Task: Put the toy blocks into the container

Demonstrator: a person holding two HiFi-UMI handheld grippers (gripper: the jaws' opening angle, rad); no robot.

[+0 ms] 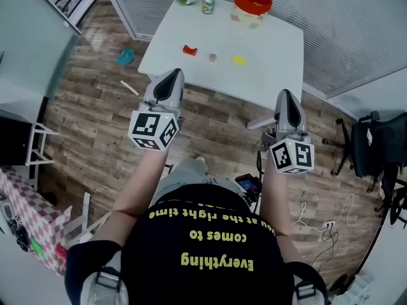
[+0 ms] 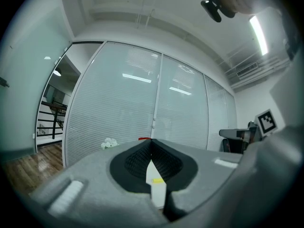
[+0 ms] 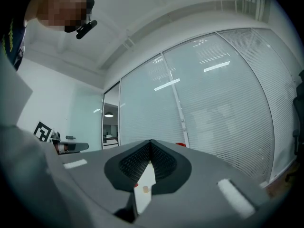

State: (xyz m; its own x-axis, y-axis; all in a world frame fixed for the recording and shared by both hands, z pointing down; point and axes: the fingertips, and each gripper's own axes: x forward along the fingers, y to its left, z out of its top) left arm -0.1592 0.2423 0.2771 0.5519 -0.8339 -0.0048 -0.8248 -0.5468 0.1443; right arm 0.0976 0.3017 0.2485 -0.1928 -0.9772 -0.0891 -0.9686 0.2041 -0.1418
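Left tool (image 1: 170, 76): jaws together, nothing between them. Right tool (image 1: 285, 95): jaws together, nothing between them. Both point at the white bench (image 1: 273, 68) from its near edge. Three toy blocks lie in a row on the bench ahead of the tools, touching neither: red block (image 1: 189, 50), pink block (image 1: 212, 57), yellow block (image 1: 238, 60). The red container (image 1: 252, 4) stands beyond them at the far edge.

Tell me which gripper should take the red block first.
Left. The left gripper is at the near edge of the table, just short of the red block. The right gripper sits farther off, past the yellow block. Both are shut, empty.
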